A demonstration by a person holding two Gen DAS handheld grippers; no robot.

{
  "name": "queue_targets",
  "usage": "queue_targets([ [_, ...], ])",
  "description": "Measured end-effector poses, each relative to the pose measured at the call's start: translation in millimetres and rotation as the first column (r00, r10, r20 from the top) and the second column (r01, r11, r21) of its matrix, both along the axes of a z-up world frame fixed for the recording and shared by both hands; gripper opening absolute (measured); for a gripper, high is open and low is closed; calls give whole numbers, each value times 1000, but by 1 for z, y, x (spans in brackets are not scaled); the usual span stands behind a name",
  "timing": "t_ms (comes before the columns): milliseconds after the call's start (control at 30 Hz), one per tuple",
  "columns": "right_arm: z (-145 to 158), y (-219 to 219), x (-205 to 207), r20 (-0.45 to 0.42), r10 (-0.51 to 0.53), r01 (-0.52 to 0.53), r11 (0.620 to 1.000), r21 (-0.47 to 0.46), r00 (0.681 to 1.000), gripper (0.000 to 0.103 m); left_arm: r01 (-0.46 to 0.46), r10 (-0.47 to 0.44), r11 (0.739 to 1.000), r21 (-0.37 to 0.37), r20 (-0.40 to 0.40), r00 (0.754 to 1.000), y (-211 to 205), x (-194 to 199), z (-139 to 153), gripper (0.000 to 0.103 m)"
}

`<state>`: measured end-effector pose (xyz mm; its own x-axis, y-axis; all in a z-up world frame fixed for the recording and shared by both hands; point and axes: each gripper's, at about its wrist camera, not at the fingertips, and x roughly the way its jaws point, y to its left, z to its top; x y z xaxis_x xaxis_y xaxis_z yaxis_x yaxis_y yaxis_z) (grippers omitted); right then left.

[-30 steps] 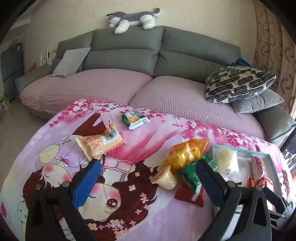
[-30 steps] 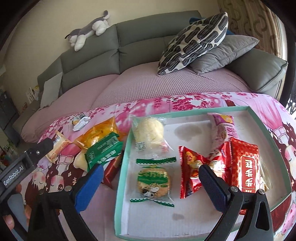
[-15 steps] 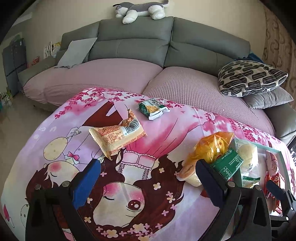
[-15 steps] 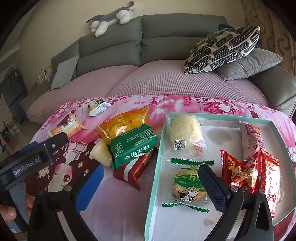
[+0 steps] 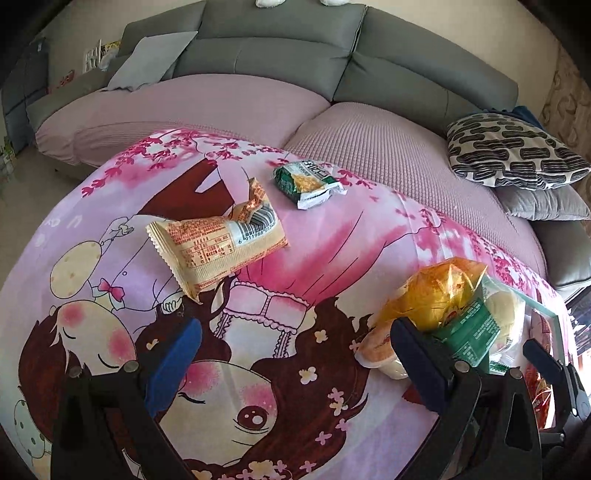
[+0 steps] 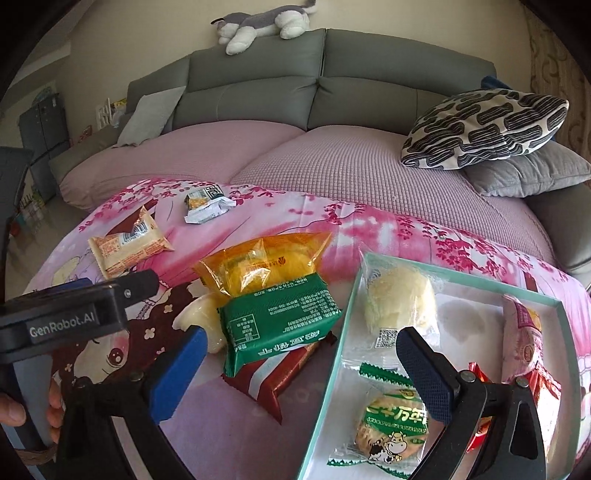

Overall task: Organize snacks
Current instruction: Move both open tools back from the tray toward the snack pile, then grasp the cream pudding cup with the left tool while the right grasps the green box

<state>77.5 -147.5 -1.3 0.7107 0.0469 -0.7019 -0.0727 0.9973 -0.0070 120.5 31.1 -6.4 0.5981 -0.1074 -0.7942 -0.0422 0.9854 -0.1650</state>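
Observation:
Loose snacks lie on a pink cartoon cloth: a beige wrapped cake (image 5: 218,247), a small green packet (image 5: 307,183), an orange bag (image 5: 437,291) and a green pack (image 6: 279,321) stacked on a red-striped pack (image 6: 282,376), with a pale jelly cup (image 6: 201,317) beside them. A teal-rimmed white tray (image 6: 334,373) holds a pale bun (image 6: 400,302), a green cookie packet (image 6: 391,432) and red packets (image 6: 532,369). My left gripper (image 5: 295,360) is open and empty, short of the beige cake. My right gripper (image 6: 301,362) is open and empty, straddling the tray's left rim near the green pack.
A grey sofa with pink seat covers (image 6: 332,162) runs behind the cloth. A black-and-white patterned cushion (image 6: 484,125) and grey cushion (image 6: 528,170) sit at the right. A plush toy (image 6: 266,26) lies on the sofa back. The left gripper's body (image 6: 70,314) and a hand (image 6: 14,410) show at left.
The left gripper has swung left and forward, so the beige cake and small green packet now lie nearer. The right gripper has shifted left from over the tray toward the loose pile.

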Motion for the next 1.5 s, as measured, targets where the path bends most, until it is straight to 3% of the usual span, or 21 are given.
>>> queue_targets([
  [233, -4, 6, 16, -11, 63, -63, 998, -24, 998, 101, -11, 10, 1000, -23, -45, 999, 4, 4, -9, 102],
  [567, -14, 8, 27, -63, 115, -116, 993, -17, 991, 82, -5, 2, 998, -55, -52, 999, 3, 5, -9, 102],
  [767, -12, 5, 24, -59, 101, -100, 995, 9, 993, 74, 16, -20, 996, -86, -56, 998, -3, 5, -8, 102],
  [1500, 11, -15, -24, -54, -53, 59, 991, 116, 997, 72, 106, -114, 988, -113, -63, 991, -24, 3, -8, 102],
])
